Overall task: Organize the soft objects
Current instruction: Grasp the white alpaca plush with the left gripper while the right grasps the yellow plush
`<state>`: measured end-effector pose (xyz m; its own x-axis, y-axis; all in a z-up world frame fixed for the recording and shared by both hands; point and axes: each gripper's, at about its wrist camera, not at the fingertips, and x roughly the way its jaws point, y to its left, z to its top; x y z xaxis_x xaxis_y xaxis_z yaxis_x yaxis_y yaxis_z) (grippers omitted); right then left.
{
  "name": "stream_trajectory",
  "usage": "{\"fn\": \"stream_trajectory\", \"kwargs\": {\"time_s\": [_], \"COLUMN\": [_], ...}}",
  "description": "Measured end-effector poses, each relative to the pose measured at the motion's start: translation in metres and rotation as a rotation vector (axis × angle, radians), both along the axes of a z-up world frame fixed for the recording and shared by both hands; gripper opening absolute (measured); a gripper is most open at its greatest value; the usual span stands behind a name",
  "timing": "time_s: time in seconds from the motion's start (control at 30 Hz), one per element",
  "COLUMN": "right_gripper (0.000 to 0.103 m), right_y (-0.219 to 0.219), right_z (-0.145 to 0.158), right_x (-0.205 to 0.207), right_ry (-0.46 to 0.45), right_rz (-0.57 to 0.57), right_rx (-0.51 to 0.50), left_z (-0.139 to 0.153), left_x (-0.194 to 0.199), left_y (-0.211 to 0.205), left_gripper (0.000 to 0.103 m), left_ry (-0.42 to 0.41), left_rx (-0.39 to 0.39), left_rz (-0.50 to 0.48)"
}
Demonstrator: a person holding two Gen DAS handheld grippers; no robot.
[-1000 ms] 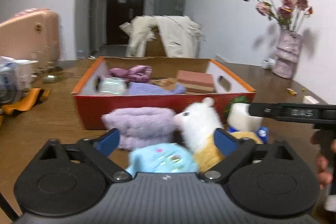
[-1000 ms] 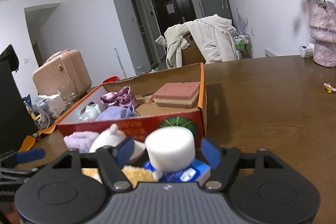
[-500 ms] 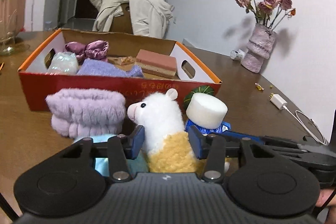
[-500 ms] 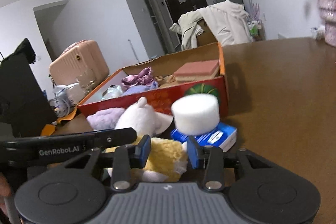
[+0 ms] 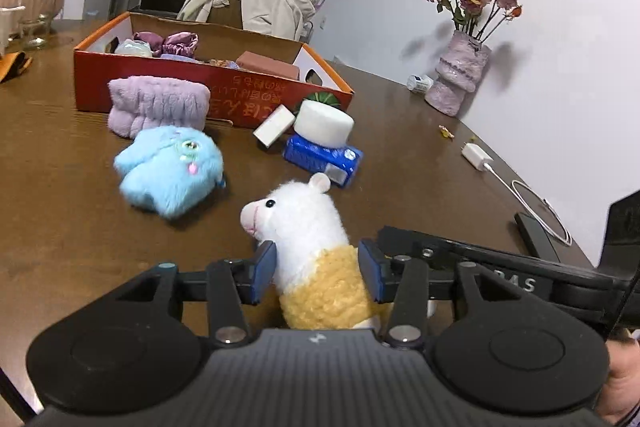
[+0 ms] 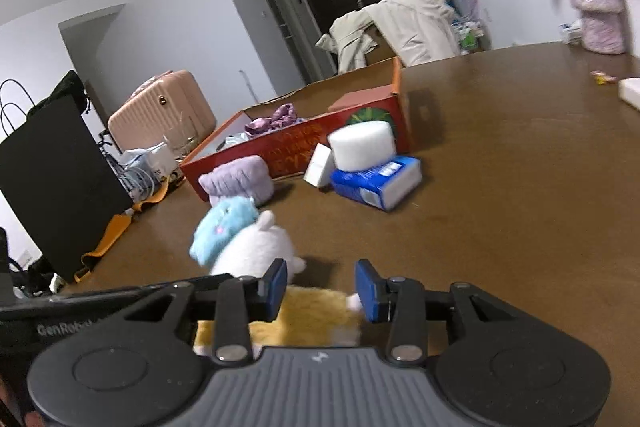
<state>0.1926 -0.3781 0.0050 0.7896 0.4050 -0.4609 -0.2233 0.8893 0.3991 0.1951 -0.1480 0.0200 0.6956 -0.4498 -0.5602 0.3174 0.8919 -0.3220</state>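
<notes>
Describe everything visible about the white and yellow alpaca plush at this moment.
The alpaca plush is fluffy, with a white head and neck, a yellow woolly body, a pink snout, a black bead eye and small rounded ears. It stands upright just above the brown table, facing left in the left wrist view. The left gripper presses its blue pads against the plush's sides where white meets yellow. The right gripper clamps its yellow lower body. Its feet are hidden.

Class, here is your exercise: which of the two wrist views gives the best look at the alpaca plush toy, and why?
The left wrist view: the alpaca plush toy shows its face, eye, ear and yellow body, gripped between the left gripper pads. In the right wrist view it is seen from behind, blurred, its yellow body running between the right gripper pads.
</notes>
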Motion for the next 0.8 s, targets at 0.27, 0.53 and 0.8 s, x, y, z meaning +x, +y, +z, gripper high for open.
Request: {"fn": "stream_trajectory", "kwargs": {"time_s": [0.27, 0.53, 0.8], "right_gripper": [0.038, 0.036, 0.038], "right_y": [-0.014, -0.004, -0.009], "right_z": [0.005, 0.018, -0.005], "right_x": [-0.047, -0.071, -0.041], "right_ry": [0.003, -0.009, 0.083], "right_rz": [0.041, 0.219, 0.098], "right_rx": [0.062, 0.069, 0.106], "left_z": [0.016, 0.023, -0.005], "left_x": [-0.009, 0.045, 0.040], "left_y": [0.009, -0.009, 0.011], "left_gripper": [0.052, 0.056, 0.044], "left_ry": [-0.038, -0.090, 0.050], "left_rx": [0.011, 0.094, 0.039], "left_rz": [0.042, -0.072, -0.029]}}
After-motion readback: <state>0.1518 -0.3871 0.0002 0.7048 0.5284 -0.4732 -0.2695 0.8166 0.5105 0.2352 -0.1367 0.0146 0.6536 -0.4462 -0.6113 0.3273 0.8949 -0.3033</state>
